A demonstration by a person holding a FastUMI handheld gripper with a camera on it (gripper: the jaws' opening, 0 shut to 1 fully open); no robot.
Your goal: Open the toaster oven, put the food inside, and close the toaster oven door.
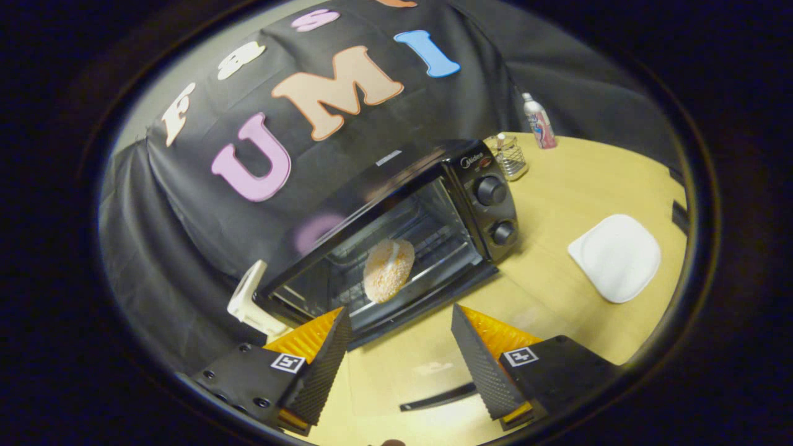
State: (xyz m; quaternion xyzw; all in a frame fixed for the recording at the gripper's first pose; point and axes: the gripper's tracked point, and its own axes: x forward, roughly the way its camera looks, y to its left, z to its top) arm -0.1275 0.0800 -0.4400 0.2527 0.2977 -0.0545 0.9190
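Gripper view shows me the hand-held gripper (401,347) with its two fingers spread wide apart and nothing between them; only the bare wood of the worktop (576,179) lies in the gap. Each finger has a black ribbed pad on the inner side and an orange part behind it.

Just ahead of the fingers stands the toaster oven (396,235), a black box that looks tilted in my picture. The tip of the left finger (331,347) is very near the lower front edge of the oven, but I cannot tell if it touches. The glass door (378,260) seems to stand closed against the front, though the reflections make me a little unsure. Behind the glass I see the food (388,270), a round, pale orange piece with a crumbly surface, lying on the wire rack inside the oven. On the right side of the oven front are two black knobs (490,191), one above the other.

A cream plastic piece (251,303) stands at the left corner of the oven, beyond the left finger. Beyond the oven, on the worktop, there is a small wire holder (510,158) and, further back, a bottle with a white cap (539,121). A white square plate (616,257) lies on the worktop to the right of the oven, well apart from it.
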